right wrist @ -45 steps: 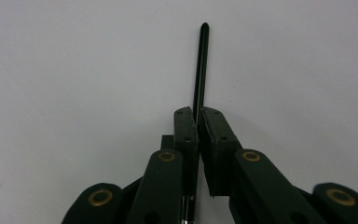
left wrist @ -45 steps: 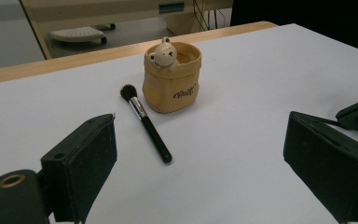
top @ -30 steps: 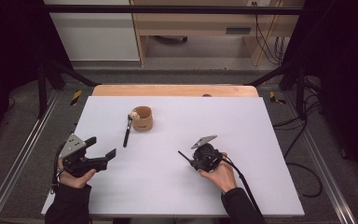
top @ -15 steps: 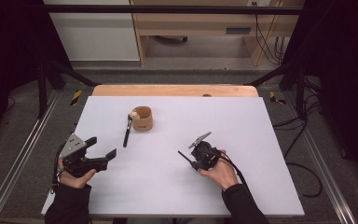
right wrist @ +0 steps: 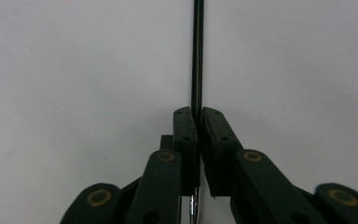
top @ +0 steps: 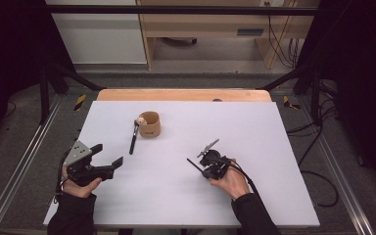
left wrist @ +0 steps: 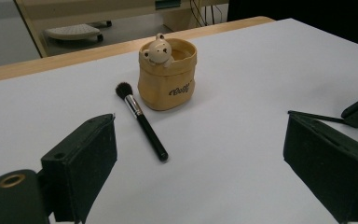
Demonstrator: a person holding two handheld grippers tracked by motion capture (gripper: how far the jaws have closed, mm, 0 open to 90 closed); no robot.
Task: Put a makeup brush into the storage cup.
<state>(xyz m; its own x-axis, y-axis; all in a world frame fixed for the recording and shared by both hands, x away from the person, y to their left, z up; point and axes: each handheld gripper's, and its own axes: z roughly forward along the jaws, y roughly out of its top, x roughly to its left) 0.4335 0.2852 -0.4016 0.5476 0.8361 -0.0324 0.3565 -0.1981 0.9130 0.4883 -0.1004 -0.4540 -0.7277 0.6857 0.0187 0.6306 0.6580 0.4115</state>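
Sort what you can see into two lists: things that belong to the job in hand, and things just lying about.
Job in hand:
right gripper, shut on the thin black stick
makeup brush
bear cup
left gripper, open

Lying about:
yellow-handled tools on the floor
cables

Right gripper (right wrist: 199, 122): jaws have just closed, pads clamping a thin black rod (right wrist: 197, 56) that extends ahead over the white tabletop (right wrist: 74, 70).
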